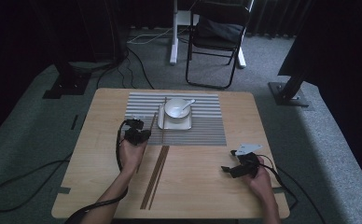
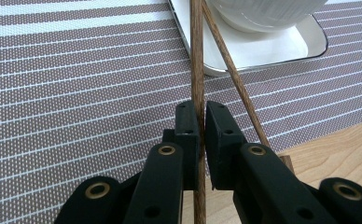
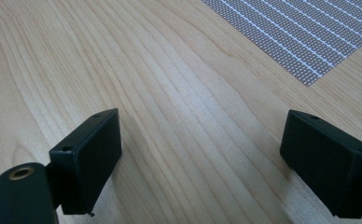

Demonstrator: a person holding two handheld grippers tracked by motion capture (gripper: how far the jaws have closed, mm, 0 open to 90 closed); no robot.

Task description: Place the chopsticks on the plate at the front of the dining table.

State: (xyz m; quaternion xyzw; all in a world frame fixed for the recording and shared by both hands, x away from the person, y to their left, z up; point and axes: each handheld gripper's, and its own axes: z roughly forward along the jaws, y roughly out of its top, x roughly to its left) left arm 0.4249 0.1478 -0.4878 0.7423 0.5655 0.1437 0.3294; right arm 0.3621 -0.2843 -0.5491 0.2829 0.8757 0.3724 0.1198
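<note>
Wooden table (image 1: 202, 182), left hand-held gripper (image 2: 201, 122) clamped on chopstick (image 2: 197, 70) beside tray (image 2: 268, 58), right hand-held gripper (image 3: 200, 158) agape.

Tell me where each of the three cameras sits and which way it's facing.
High view: above the person's side, looking forward and down on the table; both forearms, left hand-held gripper and right hand-held gripper show.
Left gripper view: on the left hand-held gripper, looking along jaws shut on a chopstick, toward the tray and bowl.
Right gripper view: on the right hand-held gripper, jaws open over bare wood.
Shared: the striped placemat lies in all three views.
</note>
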